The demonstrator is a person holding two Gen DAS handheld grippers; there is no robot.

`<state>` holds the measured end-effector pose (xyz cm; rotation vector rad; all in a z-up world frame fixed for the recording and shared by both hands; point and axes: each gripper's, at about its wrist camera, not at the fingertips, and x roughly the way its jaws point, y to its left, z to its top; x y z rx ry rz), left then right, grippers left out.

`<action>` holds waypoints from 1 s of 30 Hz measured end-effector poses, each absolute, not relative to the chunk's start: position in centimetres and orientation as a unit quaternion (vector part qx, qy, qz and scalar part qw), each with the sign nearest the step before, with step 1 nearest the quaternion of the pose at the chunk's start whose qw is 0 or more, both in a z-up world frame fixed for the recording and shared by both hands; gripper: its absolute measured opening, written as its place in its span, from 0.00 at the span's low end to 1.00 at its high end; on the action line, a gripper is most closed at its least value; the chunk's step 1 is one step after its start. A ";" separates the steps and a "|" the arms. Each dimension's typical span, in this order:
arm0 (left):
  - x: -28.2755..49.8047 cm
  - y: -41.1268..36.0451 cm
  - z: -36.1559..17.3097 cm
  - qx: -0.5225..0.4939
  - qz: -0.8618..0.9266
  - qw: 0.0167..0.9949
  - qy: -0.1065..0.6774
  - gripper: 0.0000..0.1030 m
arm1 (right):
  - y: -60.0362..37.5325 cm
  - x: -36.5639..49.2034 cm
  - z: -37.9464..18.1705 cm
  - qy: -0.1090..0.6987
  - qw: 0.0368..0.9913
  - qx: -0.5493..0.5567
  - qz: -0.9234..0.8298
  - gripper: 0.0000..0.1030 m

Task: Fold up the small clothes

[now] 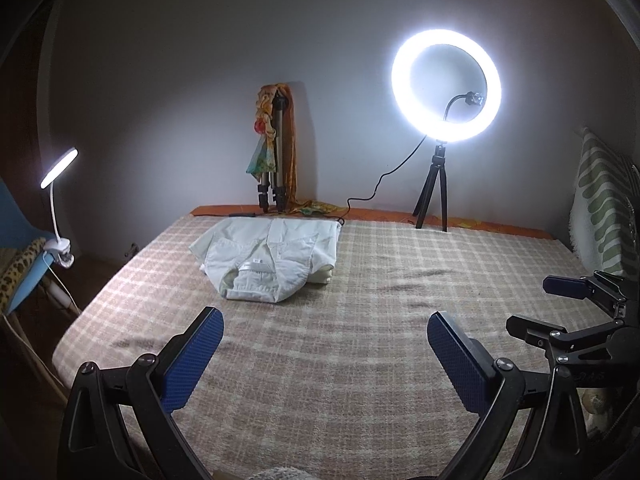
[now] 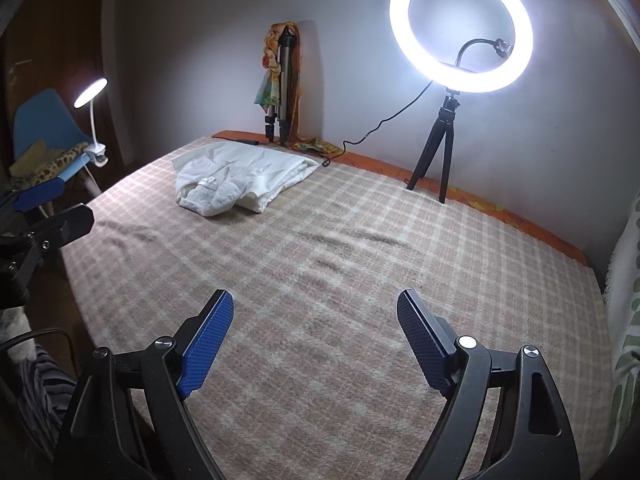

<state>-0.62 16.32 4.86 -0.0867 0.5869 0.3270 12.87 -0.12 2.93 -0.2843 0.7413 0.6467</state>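
White cotton garments (image 1: 266, 258), a collared shirt-like piece lying on top of a second pale folded cloth, sit in a low heap on the bed with the pink-and-cream checked blanket (image 1: 360, 320), just in front of the folded grey tripod draped with an orange patterned scarf (image 1: 276, 152) that leans on the wall. The top piece looks partly gathered, its collar and label facing up and its edges uneven, while the cloth beneath it shows a neater folded edge toward the glowing white ring light on its black tripod (image 1: 446, 88). That fits either a pile waiting to be folded or one stacked loosely after folding; the pictures do not settle which. Both claws are held well apart from the heap, on the near side of the bed away from the scarf-draped tripod. The left claw (image 1: 324, 344) stands wide, its blue textured pads spread over bare blanket and gripping nothing; the right claw (image 2: 316, 328) is equally wide and empty, hovering beside it.
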 end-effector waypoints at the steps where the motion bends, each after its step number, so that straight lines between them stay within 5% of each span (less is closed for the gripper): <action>1: -0.4 16.4 4.6 -0.045 0.160 0.942 0.292 1.00 | -0.2 12.9 2.8 0.357 0.871 -0.136 0.310 0.82; 30: -0.3 15.5 3.7 -0.049 0.149 0.941 0.300 1.00 | -1.1 13.6 1.1 0.384 0.865 -0.137 0.292 0.82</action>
